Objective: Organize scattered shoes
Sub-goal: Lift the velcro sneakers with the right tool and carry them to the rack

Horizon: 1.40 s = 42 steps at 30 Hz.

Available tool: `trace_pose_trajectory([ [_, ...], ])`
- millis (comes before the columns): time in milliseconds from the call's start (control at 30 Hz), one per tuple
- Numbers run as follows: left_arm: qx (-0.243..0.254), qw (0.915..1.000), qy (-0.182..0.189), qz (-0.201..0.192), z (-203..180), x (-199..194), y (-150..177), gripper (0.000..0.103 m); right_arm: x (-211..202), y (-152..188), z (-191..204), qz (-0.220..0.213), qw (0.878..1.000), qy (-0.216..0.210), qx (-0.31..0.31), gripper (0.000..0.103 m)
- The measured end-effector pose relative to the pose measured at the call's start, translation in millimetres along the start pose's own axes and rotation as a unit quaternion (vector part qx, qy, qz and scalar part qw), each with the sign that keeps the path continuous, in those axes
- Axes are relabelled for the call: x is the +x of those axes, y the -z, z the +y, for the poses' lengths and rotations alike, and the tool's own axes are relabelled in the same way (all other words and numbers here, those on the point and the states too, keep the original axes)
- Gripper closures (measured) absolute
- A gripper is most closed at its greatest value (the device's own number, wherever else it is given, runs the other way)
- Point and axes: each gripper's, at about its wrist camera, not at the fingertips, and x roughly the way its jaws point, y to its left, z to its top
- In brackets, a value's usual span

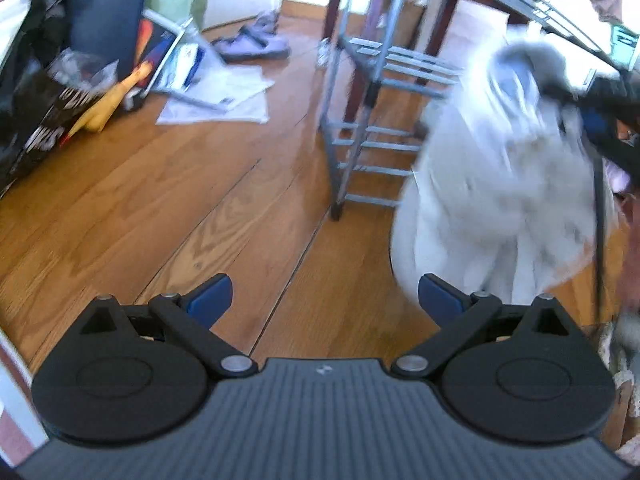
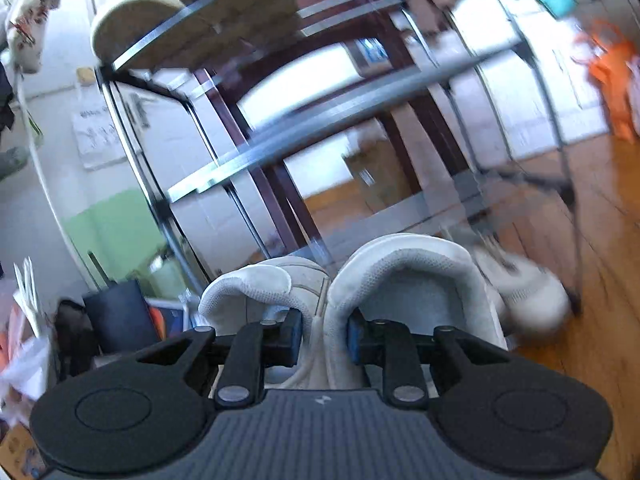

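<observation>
Right hand-held gripper (image 2: 320,338): jaws drawn close, pinching the inner collars of two white sneakers (image 2: 400,280) held side by side, one pad inside each shoe opening, heels toward the camera. Pair is off the floor, in front of the metal shoe rack (image 2: 280,152); rack bars blurred. Two tan soles (image 2: 192,20) visible on an upper tier of the rack. Left hand-held gripper (image 1: 325,298): jaws wide apart, nothing between them, over bare wood floor (image 1: 160,200). From the left wrist view the sneakers (image 1: 500,168) appear as a blurred white mass at right, beside the rack (image 1: 372,128). Purple sandals (image 1: 256,40) lie on the floor further back, near scattered papers (image 1: 224,96) and a yellow rubber chicken (image 1: 112,100).
</observation>
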Motion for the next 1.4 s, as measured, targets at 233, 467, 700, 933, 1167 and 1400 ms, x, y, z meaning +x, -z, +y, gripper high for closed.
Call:
trace_pose_trajectory([
  [233, 0.015, 0.9965, 0.068, -0.047, -24.9, 43.7, -21.4, 0.002, 101.6, -93.3, 2.9, 0.128, 0.991, 0.03, -0.021, 0.081],
  [467, 0.056, 0.9922, 0.094, -0.059, -70.7, 92.4, -36.4, 0.002, 148.3, -95.5, 7.0, 0.124, 0.988, 0.046, -0.084, 0.082],
  [700, 0.019, 0.9892, 0.104, -0.102, -84.6, 108.6, -53.0, 0.002, 174.0, -75.5, 7.4, 0.097, 0.982, 0.046, -0.157, 0.078],
  [933, -0.026, 0.9869, 0.126, -0.097, -72.3, 113.8, -80.8, 0.006, 173.5, -78.0, 13.9, 0.092, 0.967, 0.072, -0.227, 0.031],
  [1167, -0.032, 0.9868, 0.132, -0.087, -70.8, 112.8, -86.1, 0.006, 114.4, -85.6, 12.4, 0.083, 0.974, 0.018, -0.212, 0.03],
  [1400, -0.033, 0.9881, 0.121, -0.088, -71.5, 116.2, -87.8, 0.006, 117.2, -72.0, -22.5, 0.098, 0.979, -0.016, -0.177, 0.058],
])
